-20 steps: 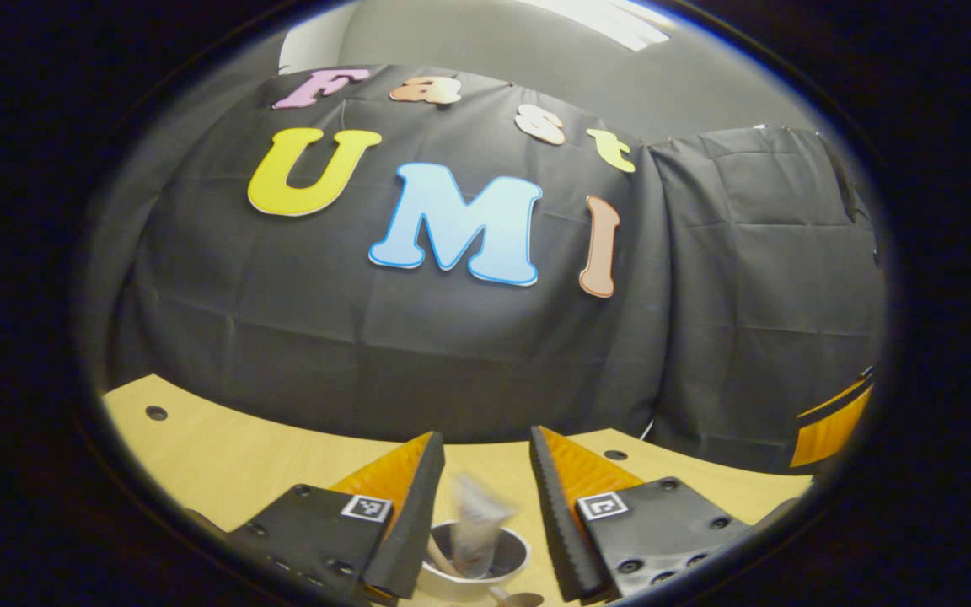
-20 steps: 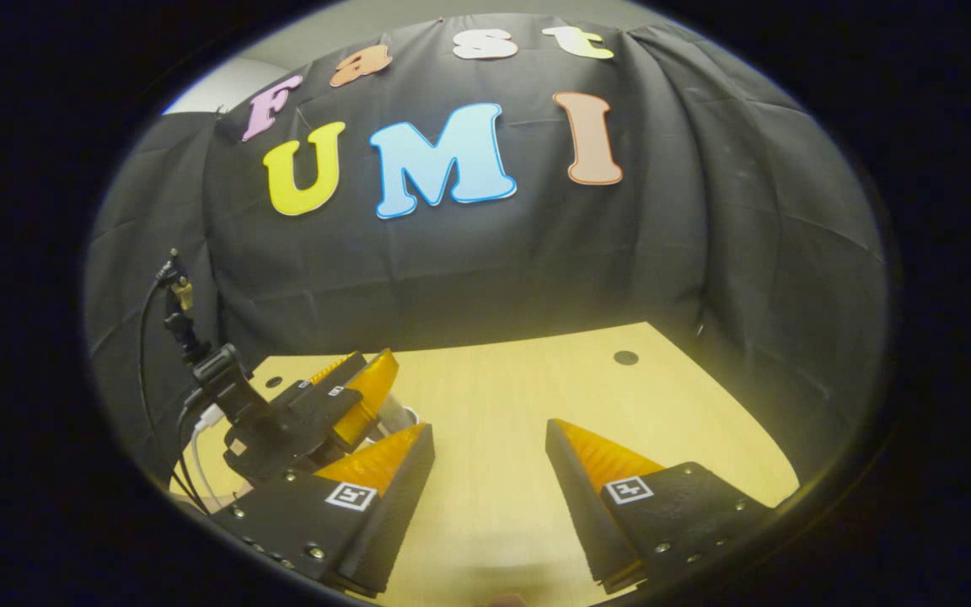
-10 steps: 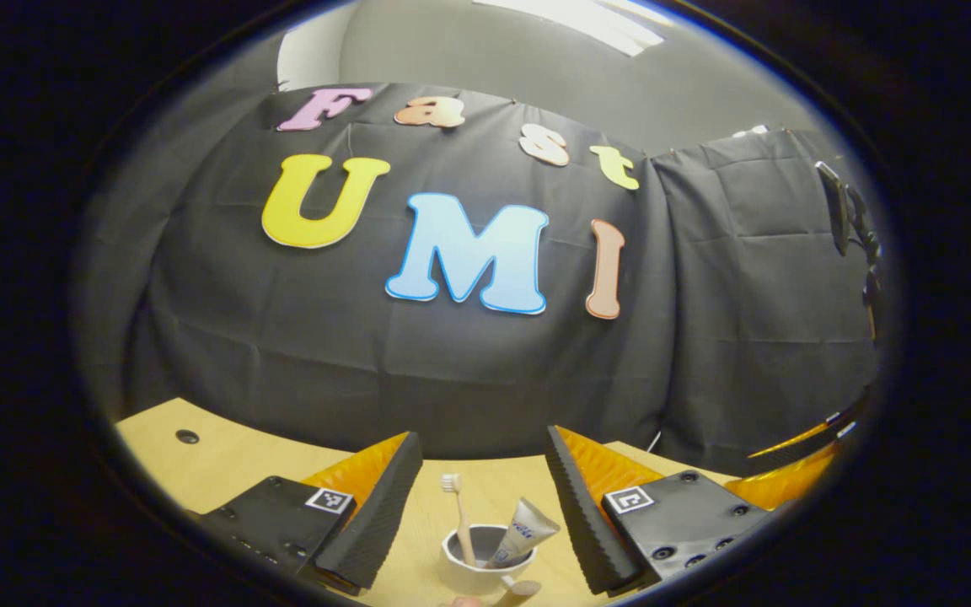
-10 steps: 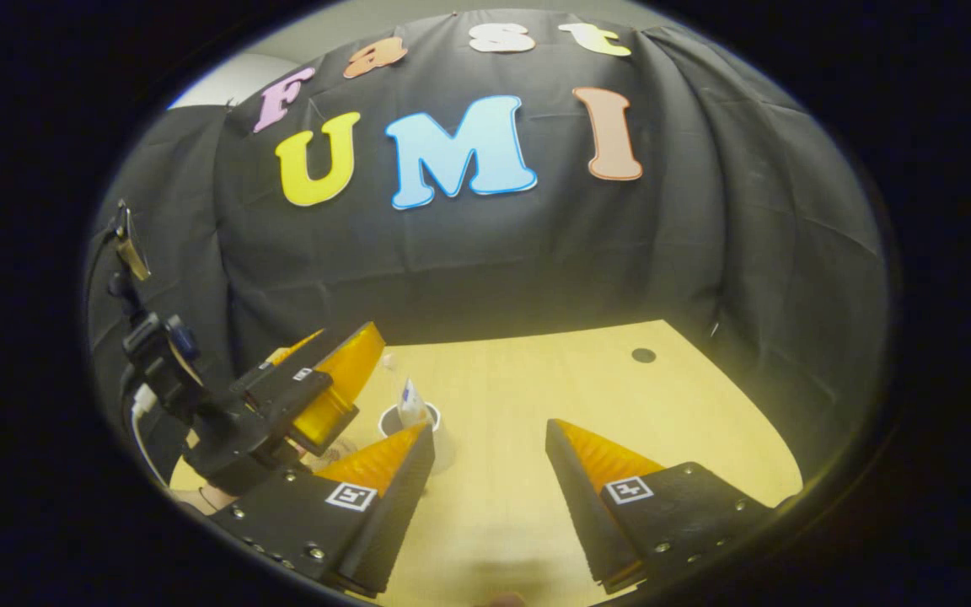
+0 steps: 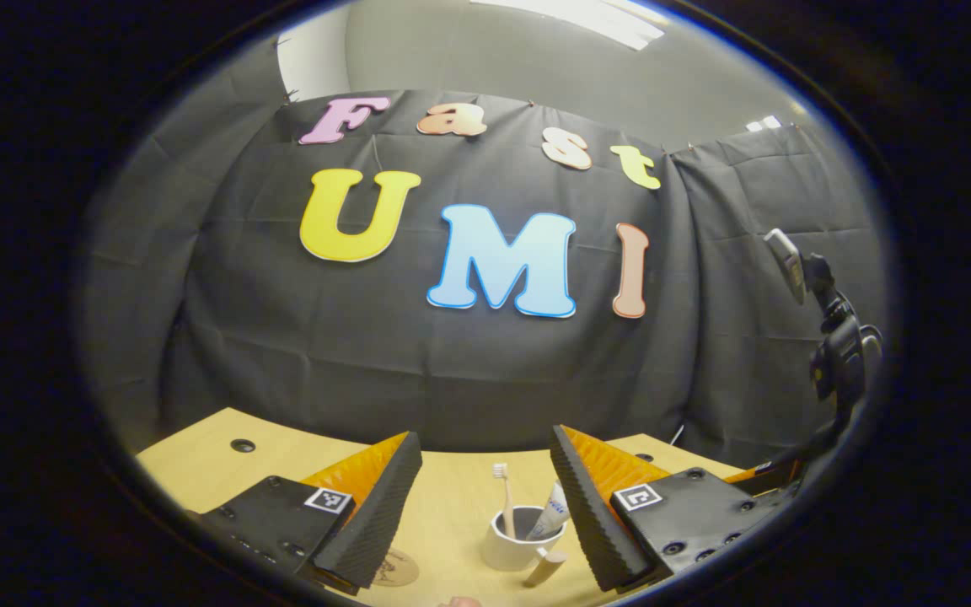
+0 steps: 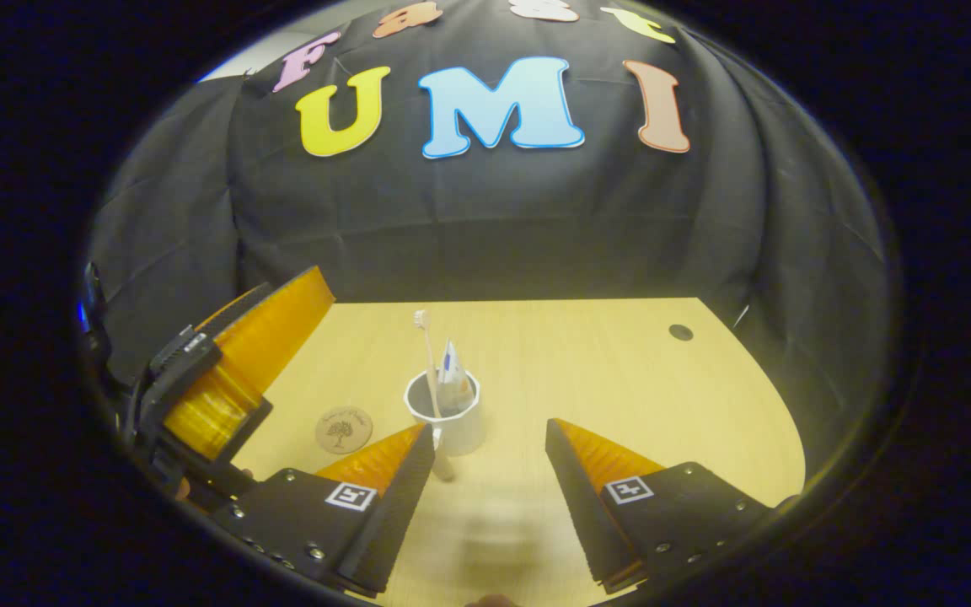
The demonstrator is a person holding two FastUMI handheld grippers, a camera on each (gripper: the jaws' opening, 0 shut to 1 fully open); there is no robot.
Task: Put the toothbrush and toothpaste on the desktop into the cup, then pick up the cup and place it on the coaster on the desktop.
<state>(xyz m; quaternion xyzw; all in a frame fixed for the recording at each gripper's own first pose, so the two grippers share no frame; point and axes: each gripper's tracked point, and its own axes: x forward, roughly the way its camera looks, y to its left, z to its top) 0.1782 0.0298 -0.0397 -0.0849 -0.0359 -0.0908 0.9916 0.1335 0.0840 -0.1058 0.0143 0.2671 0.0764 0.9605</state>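
In the right gripper view, the left gripper (image 6: 262, 324) is seen at the far left, raised above the desktop (image 6: 587, 371) and tilted, its orange fingers pointing up and to the right; from this angle it cannot be told how far they are parted. Just right of it, the round coaster (image 6: 344, 429) is seen lying flat on the wood, bare, close to the cup (image 6: 445, 413) but not touching it. The white cup is stood upright near the middle of the desk, and the toothbrush (image 6: 426, 354) and the toothpaste (image 6: 450, 371) are held inside it, both leaning upward out of the rim. The cup's wooden handle (image 6: 443, 464) is pointed toward the camera. The right gripper (image 6: 490, 443) is held low behind the cup, its fingers spread wide with nothing between them; its left finger (image 6: 384, 472) is seen just in front of the cup's handle.

In the left gripper view, the left gripper (image 5: 485, 451) is seen with its fingers wide apart and nothing gripped, lifted over the desk. The coaster (image 5: 393, 569) is partly hidden by its left finger. The cup (image 5: 512, 539) is framed between the fingertips, farther off, with toothbrush (image 5: 504, 493) and toothpaste (image 5: 549, 518) standing in it. At the far right, part of the right gripper (image 5: 776, 480) is seen with its camera mount (image 5: 831, 346) above it.
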